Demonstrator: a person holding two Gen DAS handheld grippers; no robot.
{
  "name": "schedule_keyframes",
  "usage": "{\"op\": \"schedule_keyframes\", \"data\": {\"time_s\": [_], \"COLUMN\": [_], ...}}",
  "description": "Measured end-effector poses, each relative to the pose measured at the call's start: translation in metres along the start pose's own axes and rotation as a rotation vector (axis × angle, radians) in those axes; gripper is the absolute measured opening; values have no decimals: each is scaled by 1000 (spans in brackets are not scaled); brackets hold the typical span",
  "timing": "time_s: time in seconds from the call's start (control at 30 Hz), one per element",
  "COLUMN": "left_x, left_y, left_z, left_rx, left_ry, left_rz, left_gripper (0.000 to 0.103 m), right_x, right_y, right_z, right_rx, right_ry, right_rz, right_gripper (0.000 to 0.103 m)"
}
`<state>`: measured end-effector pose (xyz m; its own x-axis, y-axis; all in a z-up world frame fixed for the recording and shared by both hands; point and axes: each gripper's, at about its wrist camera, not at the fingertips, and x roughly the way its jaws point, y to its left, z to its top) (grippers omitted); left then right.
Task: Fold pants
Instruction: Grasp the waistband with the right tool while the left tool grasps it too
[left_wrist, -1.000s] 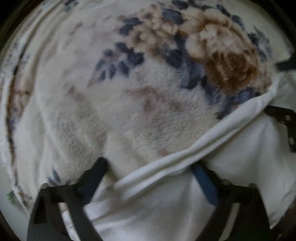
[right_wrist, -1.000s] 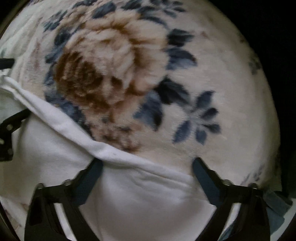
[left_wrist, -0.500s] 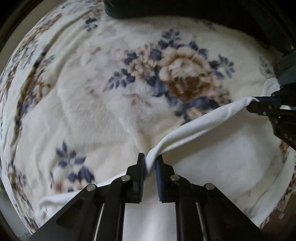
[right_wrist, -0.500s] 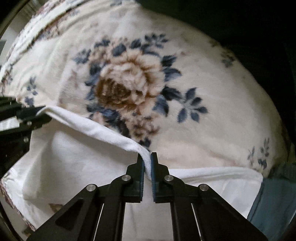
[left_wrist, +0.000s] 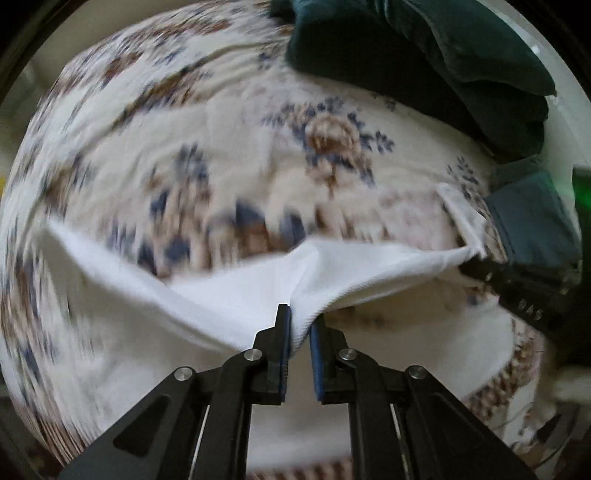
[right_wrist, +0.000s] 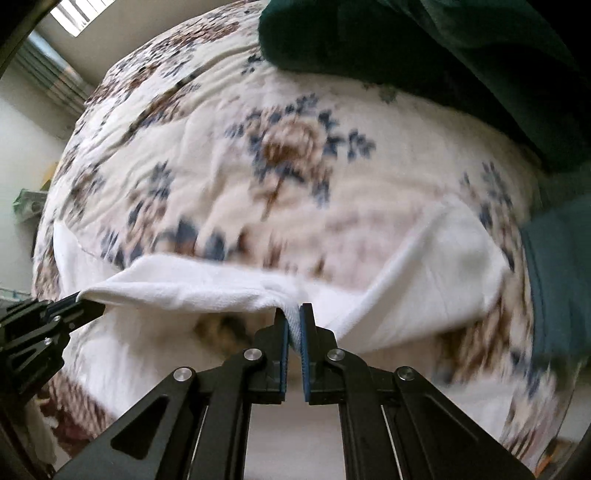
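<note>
White pants (left_wrist: 229, 295) lie on a floral blanket, with their near edge lifted off it. My left gripper (left_wrist: 300, 319) is shut on that edge. My right gripper (right_wrist: 293, 315) is shut on the same edge of the pants (right_wrist: 192, 288) further right. The right gripper also shows at the right of the left wrist view (left_wrist: 476, 267), and the left gripper at the left of the right wrist view (right_wrist: 88, 304). The cloth hangs taut between them and sags to the blanket at both ends.
The cream blanket (left_wrist: 221, 129) with blue and brown flowers covers the bed (right_wrist: 207, 122). A dark green cushion or bedding (left_wrist: 424, 55) sits at the back right. A blue-grey cloth (right_wrist: 561, 280) lies at the right edge. A wall and curtain (right_wrist: 55, 81) stand far left.
A second ago both grippers were open on the pants edge. They closed on it and have since lifted it up and back, away from the blanket.
</note>
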<state>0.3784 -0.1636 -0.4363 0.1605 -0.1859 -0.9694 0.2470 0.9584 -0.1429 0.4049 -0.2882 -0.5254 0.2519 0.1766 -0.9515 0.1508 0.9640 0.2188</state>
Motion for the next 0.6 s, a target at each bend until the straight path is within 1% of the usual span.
{"op": "schedule_keyframes", "data": {"time_s": [0.1, 0.13, 0.17, 0.23, 0.27, 0.3, 0.37, 0.43, 0.5, 0.53, 0.57, 0.6], "left_x": [-2, 6, 14, 44, 54, 73, 101, 123, 134, 137, 135, 130], "left_y": [-13, -17, -18, -15, -15, -12, -9, -4, 0, 1, 3, 4], "left_z": [-54, -76, -90, -124, -130, -141, -151, -155, -155, -154, -152, -151], "left_rx": [-58, -80, -96, -148, -156, -173, -189, -200, -207, -216, -226, -237], "left_ry": [36, 70, 100, 171, 189, 212, 248, 275, 292, 308, 321, 325], "left_rz": [7, 12, 13, 7, 6, 9, 11, 12, 19, 10, -1, -10], "left_gripper": [8, 8, 8, 8, 8, 8, 8, 8, 12, 14, 15, 22], "right_x": [-9, -6, -3, 14, 24, 35, 58, 78, 91, 95, 97, 94], "right_y": [7, 9, 11, 13, 12, 11, 12, 14, 12, 10, 7, 6], "right_z": [-65, -86, -103, -142, -154, -169, -191, -208, -216, -219, -221, -222], "right_rx": [5, -6, -18, -47, -59, -80, -122, -159, -155, -138, -120, -104], "right_ry": [48, 67, 89, 153, 172, 192, 231, 250, 276, 286, 298, 302], "right_rz": [8, 1, -8, -30, -38, -54, -86, -119, -135, -129, -123, -119], "right_gripper": [6, 6, 6, 6, 6, 6, 6, 7, 12, 15, 16, 17]}}
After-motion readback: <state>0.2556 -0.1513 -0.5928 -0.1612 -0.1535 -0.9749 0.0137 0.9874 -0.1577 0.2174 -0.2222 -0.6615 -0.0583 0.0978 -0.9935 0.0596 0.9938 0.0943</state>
